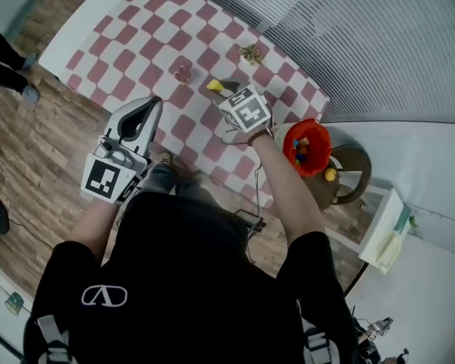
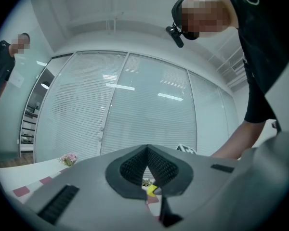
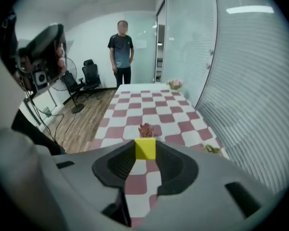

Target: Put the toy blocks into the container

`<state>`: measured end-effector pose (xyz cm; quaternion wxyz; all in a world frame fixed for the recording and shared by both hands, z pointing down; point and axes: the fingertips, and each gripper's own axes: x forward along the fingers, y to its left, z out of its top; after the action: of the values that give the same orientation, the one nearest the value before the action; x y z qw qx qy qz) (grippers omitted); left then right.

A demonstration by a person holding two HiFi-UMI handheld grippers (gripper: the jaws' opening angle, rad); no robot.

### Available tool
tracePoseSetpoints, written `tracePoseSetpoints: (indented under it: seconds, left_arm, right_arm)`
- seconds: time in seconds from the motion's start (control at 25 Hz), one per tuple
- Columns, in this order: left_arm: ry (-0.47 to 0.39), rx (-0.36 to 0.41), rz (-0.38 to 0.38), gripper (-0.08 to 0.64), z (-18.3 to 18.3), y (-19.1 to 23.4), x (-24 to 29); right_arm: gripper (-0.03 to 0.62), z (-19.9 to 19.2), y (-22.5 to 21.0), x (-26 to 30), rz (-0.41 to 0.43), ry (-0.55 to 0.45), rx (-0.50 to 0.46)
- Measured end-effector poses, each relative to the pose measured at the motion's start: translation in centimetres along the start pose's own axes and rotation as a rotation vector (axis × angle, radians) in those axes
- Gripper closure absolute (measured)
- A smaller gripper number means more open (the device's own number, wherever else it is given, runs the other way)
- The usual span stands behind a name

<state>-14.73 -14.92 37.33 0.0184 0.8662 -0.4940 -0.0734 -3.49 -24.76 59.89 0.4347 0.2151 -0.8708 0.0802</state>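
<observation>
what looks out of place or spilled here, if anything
One thing: a small yellow piece lies on the round stool beside the red container, outside it, possibly a block that missed. Otherwise nothing stands out; the right gripper holds a yellow block in its fingers.

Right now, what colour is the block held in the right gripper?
Yellow. The block shows best in the right gripper view.

Overhead view, 2 low views, shared checkered table (image 1: 136,36)
</observation>
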Motion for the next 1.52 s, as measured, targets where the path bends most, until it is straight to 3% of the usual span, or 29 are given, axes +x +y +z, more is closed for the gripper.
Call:
tracePoseSetpoints:
  seconds: [0.2,0.36,0.68,0.96,1.16,1.36,1.52]
  left_arm:
    - [0.014,0.001,-0.065,0.555,-0.2,-1.7,1.8]
    - [0.016,0.001,-0.122,0.555,-0.1,-3.3,3.2]
    - [0.004,0.003,-0.236,0.555,0.3,-6.6,6.3]
    - [-0.015,0.016,-0.278,0.555,0.6,-8.8,7.6]
    - [-0.024,0.008,-0.290,0.555,1.0,-9.2,8.4]
    - [-0.020,0.006,-0.301,0.555,0.8,-9.5,8.6]
    - [-0.025,-0.001,-0.307,0.555,0.8,-9.9,8.9]
  right_arm:
    - [0.459,4.2,-0.5,-9.4,-0.148,-0.265,0.029]
    - [0.459,5.5,0.0,-17.2,-0.305,-0.472,0.046]
    - [0.459,2.9,2.5,-27.4,-0.609,-0.740,0.089]
    - [0.459,0.9,2.5,-29.8,-0.728,-0.804,0.136]
    - [0.459,-1.2,0.6,-30.8,-0.778,-0.779,0.212]
    - [0.459,-9.3,-4.6,-32.8,-0.876,-0.695,0.402]
    - [0.459,-15.5,-7.1,-34.0,-0.949,-0.594,0.493]
